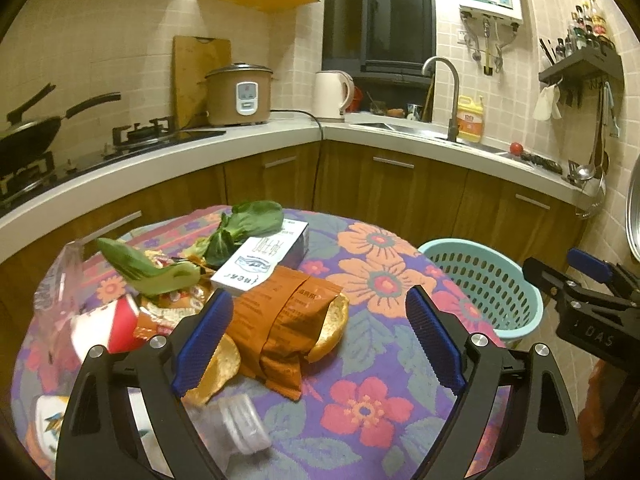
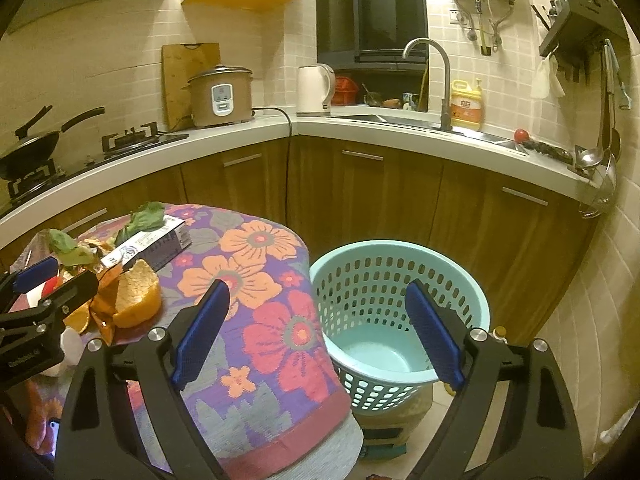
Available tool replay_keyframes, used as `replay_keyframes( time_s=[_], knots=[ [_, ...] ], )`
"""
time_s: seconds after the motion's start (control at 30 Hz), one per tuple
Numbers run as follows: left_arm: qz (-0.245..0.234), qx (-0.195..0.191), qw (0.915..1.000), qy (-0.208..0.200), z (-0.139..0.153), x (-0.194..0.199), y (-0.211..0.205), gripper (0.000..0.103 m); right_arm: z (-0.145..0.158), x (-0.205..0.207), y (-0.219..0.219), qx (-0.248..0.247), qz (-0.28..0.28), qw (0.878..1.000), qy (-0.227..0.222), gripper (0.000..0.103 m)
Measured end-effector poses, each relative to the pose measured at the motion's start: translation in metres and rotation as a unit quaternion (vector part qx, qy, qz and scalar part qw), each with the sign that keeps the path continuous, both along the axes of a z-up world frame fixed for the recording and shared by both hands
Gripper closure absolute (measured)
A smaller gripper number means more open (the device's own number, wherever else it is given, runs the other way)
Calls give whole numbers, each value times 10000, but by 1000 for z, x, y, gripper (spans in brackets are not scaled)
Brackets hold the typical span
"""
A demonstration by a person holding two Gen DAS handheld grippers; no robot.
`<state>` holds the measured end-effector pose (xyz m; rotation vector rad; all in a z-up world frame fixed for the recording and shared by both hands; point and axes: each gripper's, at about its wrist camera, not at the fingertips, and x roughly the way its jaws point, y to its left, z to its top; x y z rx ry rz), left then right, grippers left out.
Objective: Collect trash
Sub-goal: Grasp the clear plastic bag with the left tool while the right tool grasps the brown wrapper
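Trash lies on the left of a floral-cloth table [image 1: 360,412]: an orange wrapper [image 1: 280,320], orange peel [image 1: 332,324], a white carton [image 1: 260,260], green leaves [image 1: 240,224], a red-and-white package [image 1: 116,320] and a clear plastic piece [image 1: 244,424]. My left gripper [image 1: 320,340] is open and empty just above the wrapper. My right gripper [image 2: 320,336] is open and empty, over the table edge beside the empty teal basket [image 2: 400,320]. In the right wrist view the peel [image 2: 136,296] and carton [image 2: 152,244] lie at left.
The basket [image 1: 480,280] stands on a box on the floor right of the table [image 2: 260,320]. Behind runs a kitchen counter [image 2: 360,128] with rice cooker [image 2: 220,96], kettle, sink, gas stove and wok. Wooden cabinets sit below.
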<state>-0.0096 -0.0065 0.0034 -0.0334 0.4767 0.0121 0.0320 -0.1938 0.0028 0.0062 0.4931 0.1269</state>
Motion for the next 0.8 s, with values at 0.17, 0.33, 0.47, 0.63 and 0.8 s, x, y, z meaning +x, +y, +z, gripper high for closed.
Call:
replay_keyframes(
  time_s=[0.17,0.33,0.47,0.63,0.8],
  knots=[
    [244,54,9996,-127,24,-33,10,17,9,-2,9,39,267,9996,-54,18],
    [838,-103,9961,-271,47,-77,60,17,10,-1,37,47,790,9969,-31,18],
    [1472,-272,9886,-138,45,-104,110,17,6,0,73,-26,1384,9904,-3,18],
    [1854,-652,9805,11,31,-121,153,17,-1,13,116,-75,2014,9792,248,18],
    [1538,-559,9864,181,26,-100,143,17,-16,40,147,-228,2449,9663,760,18]
  ],
)
